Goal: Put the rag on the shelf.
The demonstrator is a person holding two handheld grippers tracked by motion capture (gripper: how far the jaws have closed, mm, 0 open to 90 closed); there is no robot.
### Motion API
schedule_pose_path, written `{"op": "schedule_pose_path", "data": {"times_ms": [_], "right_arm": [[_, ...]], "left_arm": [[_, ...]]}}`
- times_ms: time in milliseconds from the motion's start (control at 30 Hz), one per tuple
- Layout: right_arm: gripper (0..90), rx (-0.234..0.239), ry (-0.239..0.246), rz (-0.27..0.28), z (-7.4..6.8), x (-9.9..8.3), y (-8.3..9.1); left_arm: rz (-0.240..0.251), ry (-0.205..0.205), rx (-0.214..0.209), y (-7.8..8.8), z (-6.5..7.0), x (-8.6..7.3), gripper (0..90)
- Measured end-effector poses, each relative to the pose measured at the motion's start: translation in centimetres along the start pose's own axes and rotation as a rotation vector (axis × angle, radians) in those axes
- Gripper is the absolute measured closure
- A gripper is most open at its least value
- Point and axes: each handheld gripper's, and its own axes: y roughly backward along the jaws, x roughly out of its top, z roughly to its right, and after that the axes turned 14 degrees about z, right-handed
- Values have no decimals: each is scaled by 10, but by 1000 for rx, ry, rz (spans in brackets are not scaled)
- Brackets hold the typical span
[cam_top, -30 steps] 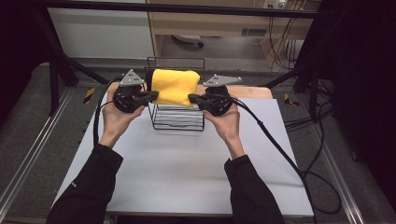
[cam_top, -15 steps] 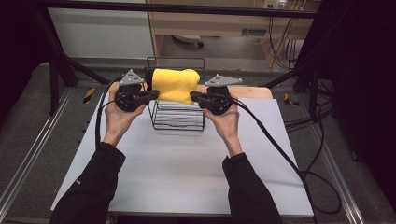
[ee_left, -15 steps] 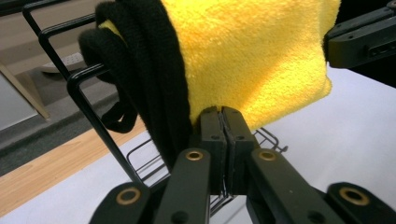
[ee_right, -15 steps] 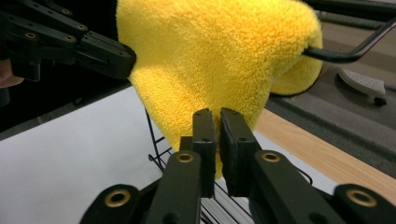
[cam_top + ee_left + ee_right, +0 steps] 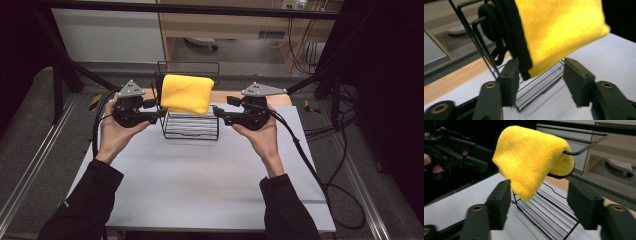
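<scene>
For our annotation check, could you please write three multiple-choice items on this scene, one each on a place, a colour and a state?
1. Where is the cloth?
A. draped over the wire rack
B. flat on the table
C. on the floor

2. What colour is the cloth?
A. blue
B. yellow
C. white

3. How does the left gripper stand?
A. shut on the cloth
B. shut on the rack
C. open

Key: 1 A, it hangs over the rack's top bar; 2 B, bright yellow in every view; 3 C, its fingers have just been opening and stand apart beside the cloth's lower edge.
</scene>
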Motion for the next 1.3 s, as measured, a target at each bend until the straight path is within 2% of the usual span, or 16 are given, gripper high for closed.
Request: {"op": "schedule_pose_path", "data": {"times_ms": [33, 67, 100, 133, 167, 267, 367, 533, 733, 800, 1033, 1067, 1100, 1300], "right_arm": [[318, -2, -8, 2, 1, -1, 4], [256, -14, 0, -3, 4, -3, 11], [256, -14, 0, -3, 4, -3, 11], [198, -27, 5, -19, 7, -5, 18], [198, -27, 5, -19, 7, -5, 18], [125, -42, 13, -36, 12, -13, 30], [110, -47, 10, -39, 15, -18, 35], [48, -69, -7, -59, 22, -33, 46], [6, -79, -29, -94, 27, -51, 54], [5, -72, -10, -113, 29, -61, 58], [5, -70, -56, -168, 35, -100, 70], [5, -62, -64, -176, 37, -112, 74], [5, -62, -64, -176, 37, -112, 74], [5, -60, -86, -213, 42, -139, 86]], "left_arm": [[0, 1, -3, 2, 0, -2, 419], [-3, 6, -9, 3, 0, -5, 366], [-8, 6, -12, 5, 0, -7, 366], [-12, 6, -15, 7, 0, -10, 315], [-16, 9, -20, 9, 0, -13, 315], [-21, 25, -34, 12, 0, -25, 213], [-24, 29, -34, 16, 1, -37, 177], [-24, 57, -45, 20, 2, -57, 106], [-40, 62, -49, 25, 4, -81, 76], [-40, 69, -51, 26, 5, -89, 73], [-50, 78, -45, 34, 9, -119, 69], [-51, 78, -43, 35, 10, -123, 69], [-54, 80, -43, 36, 10, -127, 69], [-91, 84, -41, 42, 11, -150, 69]]}}
